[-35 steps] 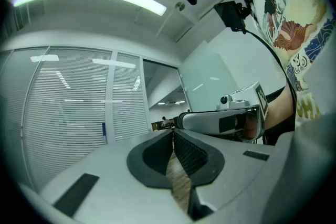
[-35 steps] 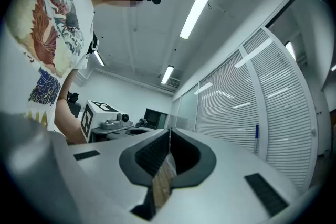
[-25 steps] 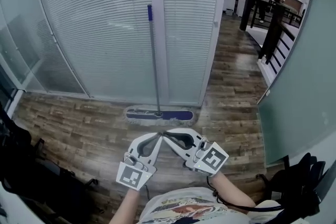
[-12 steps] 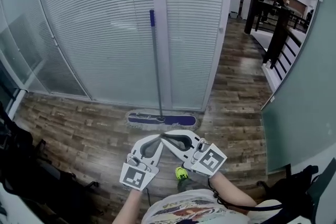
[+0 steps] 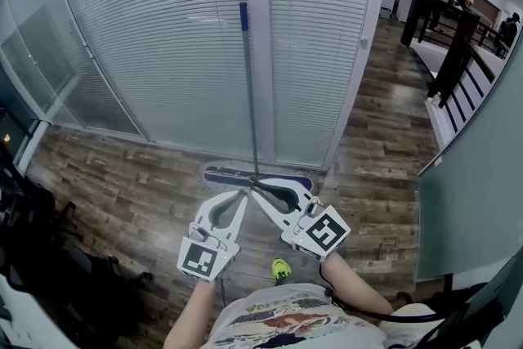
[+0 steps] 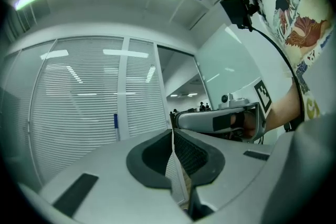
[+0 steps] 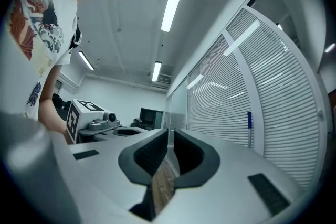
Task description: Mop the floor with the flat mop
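From the head: mop (image 5: 252,118) parked upright against the blinds (image 5: 163,37), blue tip (image 5: 243,16) at the top, pad (image 5: 257,177) flat on the floor (image 5: 114,176) at the foot of the wall. Probably stood there so as to stay put unheld. Left tongs (image 5: 245,194) and right tongs (image 5: 257,186) raised side by side just short of the pad, tips angled inward and nearly meeting, neither touching the mop. Both clenched on nothing. A shoe (image 5: 281,269) on the floor below them. Judged as the approach, with mopping not yet begun.

From the left tongs: jaws pressed together along one seam, nothing between. Beyond them the blinds, with the blue tip (image 6: 115,120) off to the left. Right tongs (image 6: 220,120) just to the right, aimed much the same way.

From the right tongs: jaws likewise together and empty, only floor showing under the seam. Blue tip (image 7: 250,119) off to the right against the blinds, left tongs (image 7: 89,115) alongside. Likely next: opening up and taking the shaft, one grip above the other for leverage in pushing the pad.
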`<state>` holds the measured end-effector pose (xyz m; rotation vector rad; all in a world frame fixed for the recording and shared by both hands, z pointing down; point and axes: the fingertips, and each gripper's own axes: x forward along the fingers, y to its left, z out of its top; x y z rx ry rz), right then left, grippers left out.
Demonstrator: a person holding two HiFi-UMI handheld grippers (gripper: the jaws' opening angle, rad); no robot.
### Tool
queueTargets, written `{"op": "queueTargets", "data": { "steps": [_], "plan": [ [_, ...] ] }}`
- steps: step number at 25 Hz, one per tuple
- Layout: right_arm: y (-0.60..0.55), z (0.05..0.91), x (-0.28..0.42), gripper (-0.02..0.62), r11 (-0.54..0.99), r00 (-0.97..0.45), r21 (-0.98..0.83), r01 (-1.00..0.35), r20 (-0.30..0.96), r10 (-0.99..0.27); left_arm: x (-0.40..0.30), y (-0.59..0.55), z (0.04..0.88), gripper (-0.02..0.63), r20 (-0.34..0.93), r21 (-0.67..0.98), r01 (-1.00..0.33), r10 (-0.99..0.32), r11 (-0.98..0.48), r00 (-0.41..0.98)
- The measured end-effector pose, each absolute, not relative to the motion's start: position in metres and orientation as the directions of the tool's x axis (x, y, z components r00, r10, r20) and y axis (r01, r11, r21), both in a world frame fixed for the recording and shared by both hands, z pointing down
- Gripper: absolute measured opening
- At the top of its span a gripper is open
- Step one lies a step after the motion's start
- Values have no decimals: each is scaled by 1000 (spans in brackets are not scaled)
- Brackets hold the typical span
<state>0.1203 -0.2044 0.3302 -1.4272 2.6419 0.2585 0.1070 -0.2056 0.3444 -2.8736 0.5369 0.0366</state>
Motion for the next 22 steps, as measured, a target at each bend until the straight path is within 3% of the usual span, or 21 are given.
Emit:
{"op": "queueTargets", "data": {
  "steps": [11,22],
  "plan": [
    [-301,347,193,31,573,-574,55,-818,-157,-804,182,-300,351,17,-80,-232,-371,-362,-899,929],
    [-367,358,218,31,591,-592,47,-805,-120,-797,206,-364,363,17,-46,-252,-377,-378,-891,924]
  ]
}}
